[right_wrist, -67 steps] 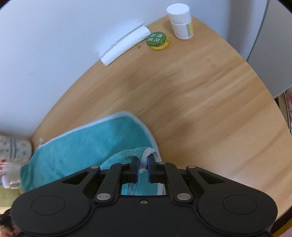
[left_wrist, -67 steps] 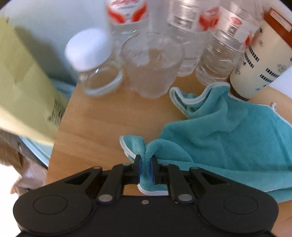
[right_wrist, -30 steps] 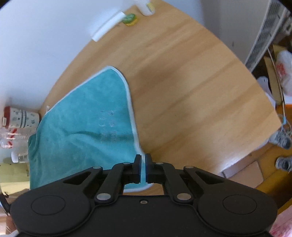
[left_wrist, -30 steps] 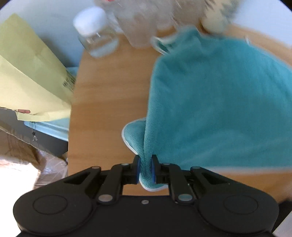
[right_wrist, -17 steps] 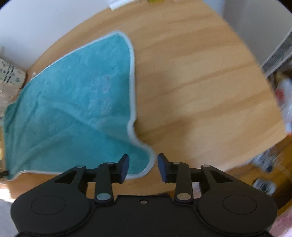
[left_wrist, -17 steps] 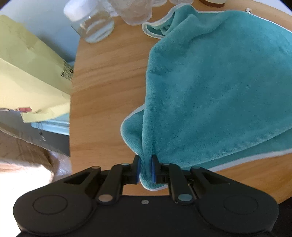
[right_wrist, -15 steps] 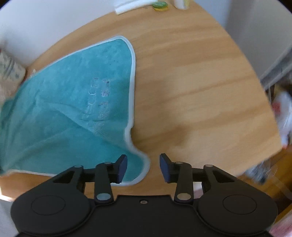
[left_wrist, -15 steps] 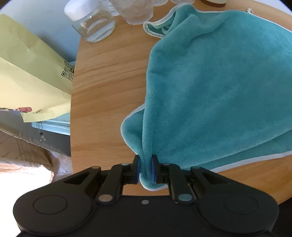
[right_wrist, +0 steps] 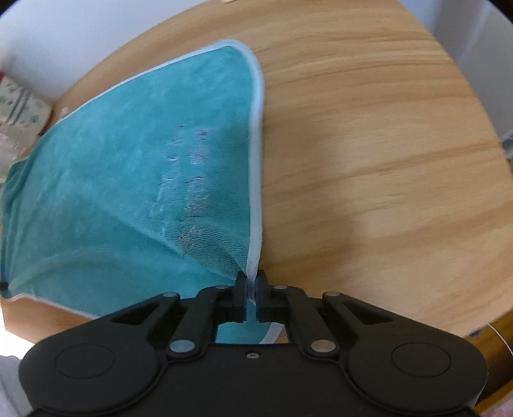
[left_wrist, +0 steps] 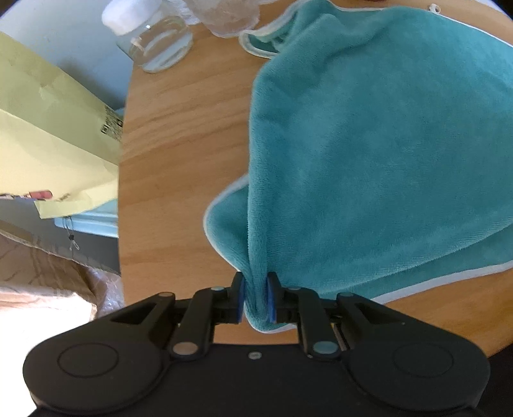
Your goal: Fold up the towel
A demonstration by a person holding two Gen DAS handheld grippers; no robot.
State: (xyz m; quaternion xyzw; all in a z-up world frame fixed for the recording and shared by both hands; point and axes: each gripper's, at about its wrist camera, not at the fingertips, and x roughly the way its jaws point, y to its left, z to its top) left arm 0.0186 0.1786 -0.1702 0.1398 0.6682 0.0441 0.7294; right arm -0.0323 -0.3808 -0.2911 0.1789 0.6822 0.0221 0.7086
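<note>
Far L, off the table (left_wrist: 179, 134) edge: yellow-green paper bag (left_wrist: 48, 128), cardboard below it. On the wood just beside the edge, glass jar (left_wrist: 154, 45) w/ white cap, then a clear cup (left_wrist: 231, 16), only partly in frame. Both close to the towel's far L corner, which is bunched up near them, so any swing of cloth that way risks a knock.

Left gripper (left_wrist: 255, 296): fingers narrow, clamped on a gathered near-L corner of the teal towel (left_wrist: 368, 144). Cloth rises in a ridge into the pads; white piping loops out below them. Pinched thick, prob. two layers.

Towel itself: spread over the table centre, white-edged. At near R in the left view a 2nd layer w/ piping shows under the top sheet, so it lies at least partly doubled.

Right gripper (right_wrist: 251, 300): fingers nearly closed on the towel's R edge piping at the near corner; cloth tents up toward it.

Judgement: both near corners held so the near edge can travel as one straight line. Scene is blurred in the right view; fold stage can't be settled further.
</note>
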